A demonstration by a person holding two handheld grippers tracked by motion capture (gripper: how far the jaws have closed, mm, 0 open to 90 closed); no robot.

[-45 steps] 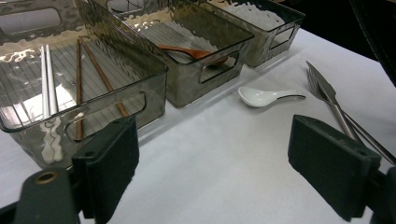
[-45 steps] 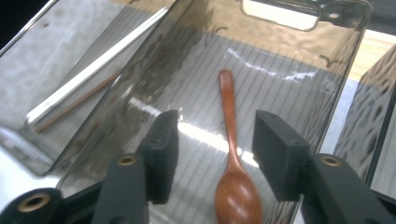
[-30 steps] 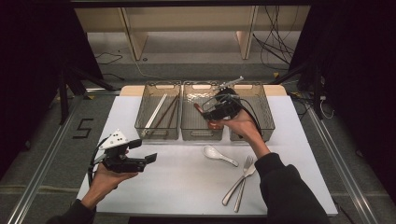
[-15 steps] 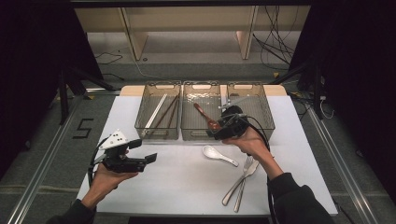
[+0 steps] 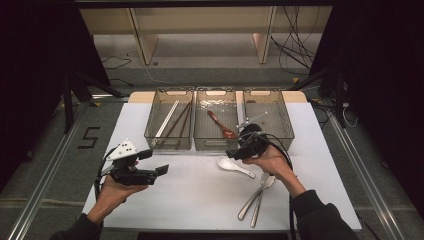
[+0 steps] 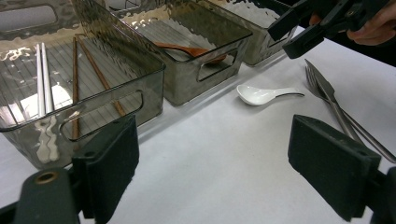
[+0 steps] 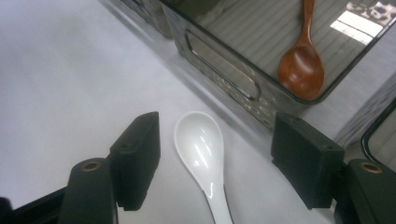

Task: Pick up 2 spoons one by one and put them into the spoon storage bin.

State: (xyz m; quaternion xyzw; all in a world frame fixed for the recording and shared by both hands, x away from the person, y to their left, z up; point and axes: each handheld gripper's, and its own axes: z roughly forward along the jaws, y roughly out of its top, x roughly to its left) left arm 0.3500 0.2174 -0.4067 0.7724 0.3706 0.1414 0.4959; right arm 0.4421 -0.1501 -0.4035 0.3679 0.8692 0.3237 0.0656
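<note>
A white table stands on a grey floor in a dim room, with pale wooden furniture legs and loose black cables behind it and a "5" marked on the floor at the left. Three clear smoky bins sit side by side along the table's far edge: the left bin holds white and brown chopsticks, the middle bin a brown wooden spoon, the right bin something thin and hard to make out through the ribbed plastic. A white ceramic spoon lies on the table just in front of the middle bin, bowl toward the bins. The right gripper, in the person's right hand, hovers over that spoon with its jaws spread wide on either side of the bowl, holding nothing; whether they touch the table cannot be told. The left gripper, in the left hand, is held well apart over the table's left side, jaws likewise apart and empty. Two metal forks lie near the right forearm, their heads partly covered by the hand. Both sleeves are cut off at the bottom edge in the high view, and the dark sides of the room hide what stands there.
</note>
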